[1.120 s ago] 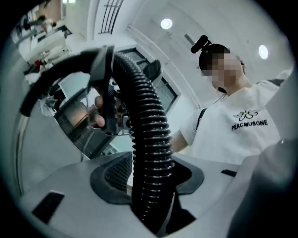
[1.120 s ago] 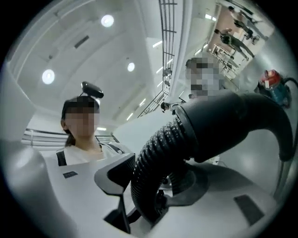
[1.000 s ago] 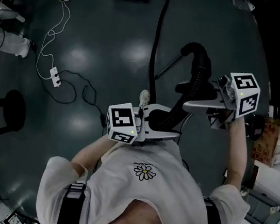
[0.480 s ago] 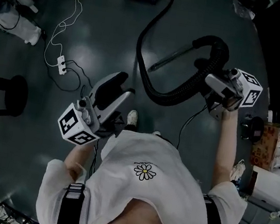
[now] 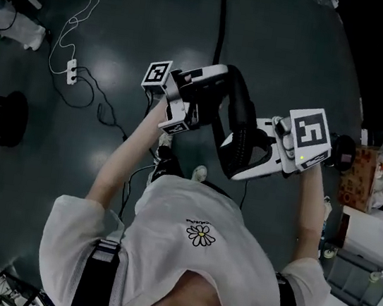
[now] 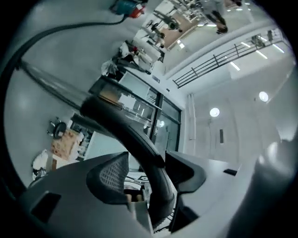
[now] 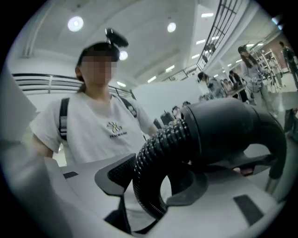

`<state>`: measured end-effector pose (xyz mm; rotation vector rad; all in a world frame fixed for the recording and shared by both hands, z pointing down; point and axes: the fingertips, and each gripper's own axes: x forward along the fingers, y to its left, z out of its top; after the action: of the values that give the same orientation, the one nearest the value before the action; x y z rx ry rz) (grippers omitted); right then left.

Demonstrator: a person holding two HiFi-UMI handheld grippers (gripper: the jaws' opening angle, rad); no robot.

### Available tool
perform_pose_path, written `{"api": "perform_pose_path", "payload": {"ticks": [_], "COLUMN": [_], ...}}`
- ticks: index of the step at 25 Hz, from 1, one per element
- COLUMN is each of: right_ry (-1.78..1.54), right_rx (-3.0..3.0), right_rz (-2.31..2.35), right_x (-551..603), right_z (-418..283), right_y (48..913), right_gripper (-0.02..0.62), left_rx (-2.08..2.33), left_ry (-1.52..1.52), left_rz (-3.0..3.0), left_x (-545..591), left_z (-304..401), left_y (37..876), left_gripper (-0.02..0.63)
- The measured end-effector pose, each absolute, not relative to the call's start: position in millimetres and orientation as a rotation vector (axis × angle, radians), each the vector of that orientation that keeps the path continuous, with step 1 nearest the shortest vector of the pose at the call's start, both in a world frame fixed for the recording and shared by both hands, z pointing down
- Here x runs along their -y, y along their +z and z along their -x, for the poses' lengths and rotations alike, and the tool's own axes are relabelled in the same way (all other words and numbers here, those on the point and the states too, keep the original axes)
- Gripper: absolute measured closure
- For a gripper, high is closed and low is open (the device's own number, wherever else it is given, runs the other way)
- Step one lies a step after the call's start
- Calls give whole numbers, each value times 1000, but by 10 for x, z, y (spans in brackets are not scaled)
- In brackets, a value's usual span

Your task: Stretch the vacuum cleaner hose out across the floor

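Hose (image 5: 240, 113): one, gripped by left tongs (image 6: 149, 169), right tongs (image 7: 156, 179).

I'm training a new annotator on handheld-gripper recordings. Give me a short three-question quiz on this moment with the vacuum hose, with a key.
1. True or false: the right tool is empty.
2. What sits between the jaws of the left tool? A: a smooth black tube; B: a cloth; C: nothing.
3. Fill in: in the head view, the white cable ends at a ____.
Key: 1 false, it is shut on the ribbed hose. 2 A. 3 power strip.
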<state>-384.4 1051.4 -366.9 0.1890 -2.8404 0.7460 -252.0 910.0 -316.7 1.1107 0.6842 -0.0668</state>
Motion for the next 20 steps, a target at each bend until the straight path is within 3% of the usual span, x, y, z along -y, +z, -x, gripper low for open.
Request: {"api": "perform_pose_path", "payload": {"ticks": [6,10,13,17,18,20], "right_ry": [790,973,1408,2521,2682,2690], "right_rx": [2534,2641,2986,3153,3043,2846], "right_rz": [-103,-364,-979,-2041,-2148,-2103], "right_x": [-11571,-11721,-11698,-12316,-12412,-12282], "right_z": [3956,3864,3342,2072,1944,1860], "right_y": [-2878,-2721,-2766,-2290,-2114,-1868], "right_gripper": [377,377,376,376,376,376], "left_rx": [-724,-738,-790,-884,-913,-958], "left_ry": [-42,-152,-201,-231,-207,-142], "left_rz": [-926,-953,-1055,-1258,-1331,-1510], "left_x": [-10104,-10384,-10377,-10294,-10293,-10316], "left_z": [2061,1783,1819,1912,1948,2054], "left_y": [-2784,-2791,-2960,-3281,-3332,-3345], "left_gripper": [373,380,410,490,511,515]}}
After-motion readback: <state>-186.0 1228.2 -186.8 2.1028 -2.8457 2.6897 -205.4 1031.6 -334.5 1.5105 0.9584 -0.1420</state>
